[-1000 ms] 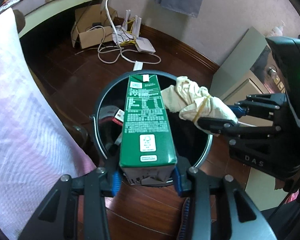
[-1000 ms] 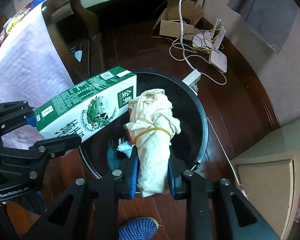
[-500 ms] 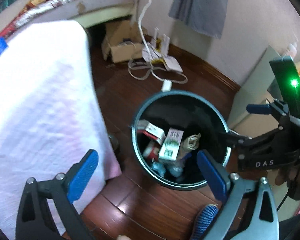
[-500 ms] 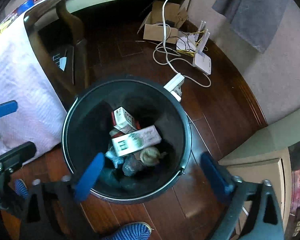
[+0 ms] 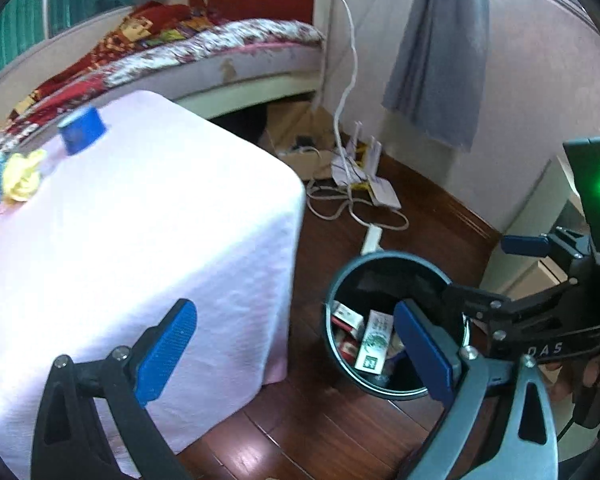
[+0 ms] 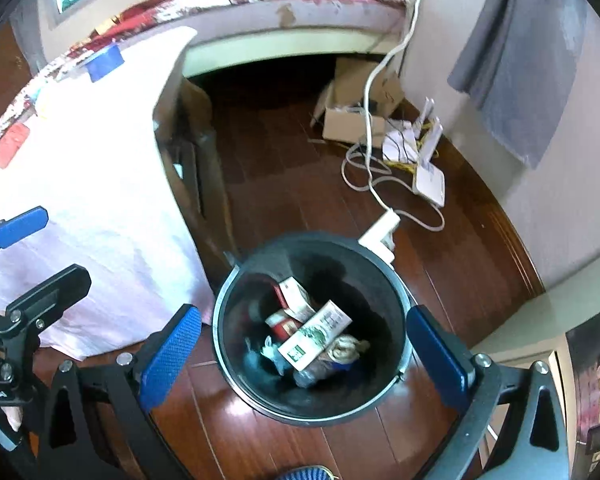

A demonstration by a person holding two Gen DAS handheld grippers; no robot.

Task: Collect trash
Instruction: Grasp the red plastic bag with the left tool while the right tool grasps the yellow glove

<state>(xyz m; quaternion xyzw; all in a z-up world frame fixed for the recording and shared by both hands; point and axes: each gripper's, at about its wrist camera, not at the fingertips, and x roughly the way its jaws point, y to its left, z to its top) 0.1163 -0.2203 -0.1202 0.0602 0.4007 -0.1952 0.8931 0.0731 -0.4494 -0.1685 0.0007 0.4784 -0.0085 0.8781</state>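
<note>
A black round trash bin (image 6: 236,272) stands on the dark wood floor; it also shows in the left wrist view (image 5: 384,258). Inside lie the green milk carton (image 6: 316,334), also seen in the left wrist view (image 5: 374,342), the beige cloth bundle (image 6: 346,350) and other cartons. My right gripper (image 6: 304,356) is open and empty above the bin. My left gripper (image 5: 296,356) is open and empty, above the table's corner and the bin's left side. On the white-clothed table (image 5: 140,216) lie a yellow crumpled wad (image 5: 22,176) and a blue-capped item (image 5: 82,130).
A bed (image 5: 204,48) runs along the back. A cardboard box (image 6: 352,120), white router (image 6: 430,176), cables and a power strip (image 6: 380,232) lie on the floor behind the bin. A grey cloth (image 5: 436,52) hangs on the wall. A cabinet (image 6: 532,344) stands right.
Both grippers opened and dropped the milk carton and cloth bundle into the bin, then pulled back and up. The left view swung toward the table.
</note>
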